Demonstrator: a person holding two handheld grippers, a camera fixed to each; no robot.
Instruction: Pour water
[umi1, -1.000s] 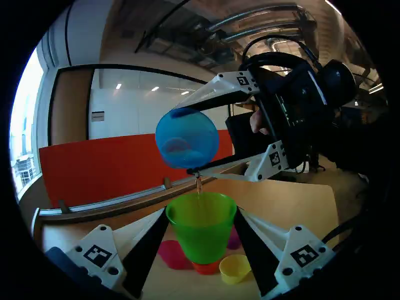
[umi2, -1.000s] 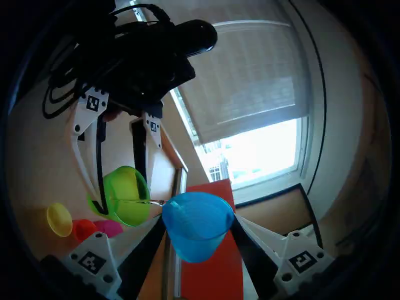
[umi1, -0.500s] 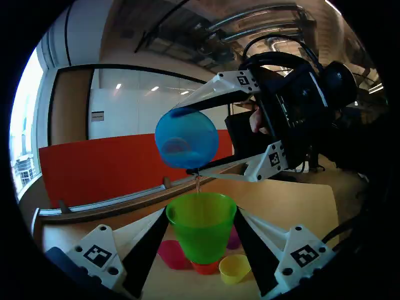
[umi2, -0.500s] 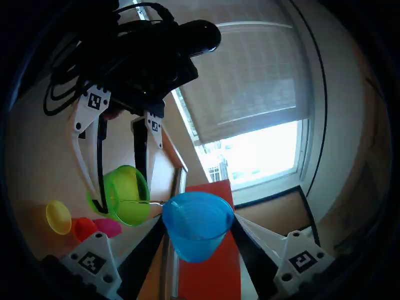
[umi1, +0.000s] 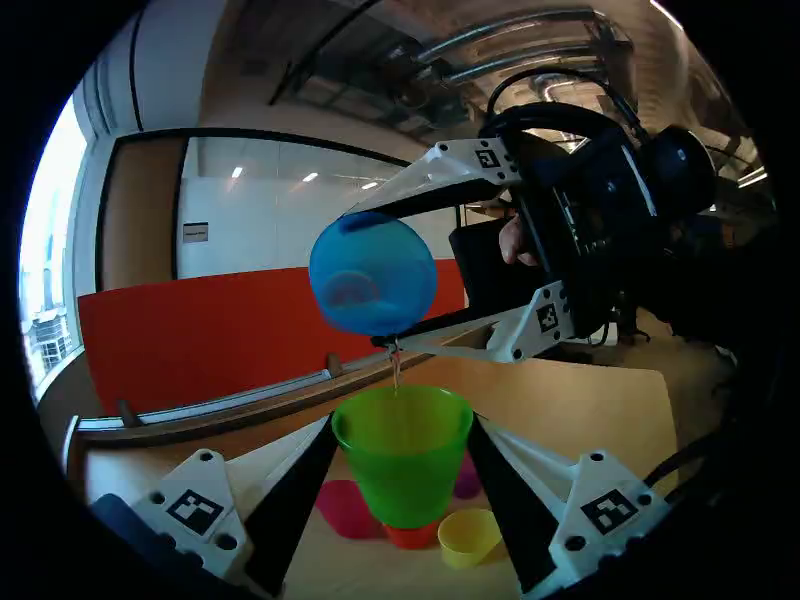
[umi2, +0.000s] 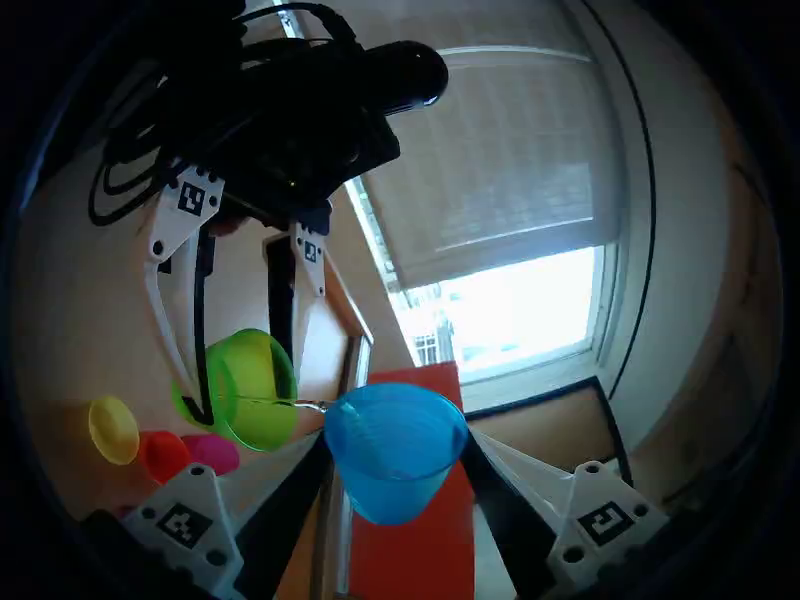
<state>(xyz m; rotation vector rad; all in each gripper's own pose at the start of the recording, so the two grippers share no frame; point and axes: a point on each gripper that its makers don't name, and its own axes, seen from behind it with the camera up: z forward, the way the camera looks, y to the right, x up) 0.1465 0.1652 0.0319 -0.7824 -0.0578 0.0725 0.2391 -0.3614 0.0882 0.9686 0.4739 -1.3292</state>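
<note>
My left gripper (umi1: 403, 470) is shut on a green cup (umi1: 403, 450), held upright above the wooden table (umi1: 560, 400). Above it my right gripper (umi1: 390, 270) is shut on a blue cup (umi1: 372, 275) tipped on its side, mouth toward the camera. A thin stream of water (umi1: 396, 368) falls from its rim into the green cup. In the right gripper view the blue cup (umi2: 395, 455) sits between the fingers of my right gripper (umi2: 395, 470), and the water stream (umi2: 285, 403) runs to the green cup (umi2: 245, 390), which my left gripper (umi2: 245, 400) holds.
A pink cup (umi1: 345, 505), an orange cup (umi1: 412, 535) and a yellow cup (umi1: 468, 535) lie on the table under the green cup. A red panel (umi1: 200, 330) and a rail stand behind the table. A bright window (umi2: 500, 300) with a blind is beyond.
The blue cup has tipped slightly further and shifted a little. Water keeps running into the green cup. The green cup has not moved.
</note>
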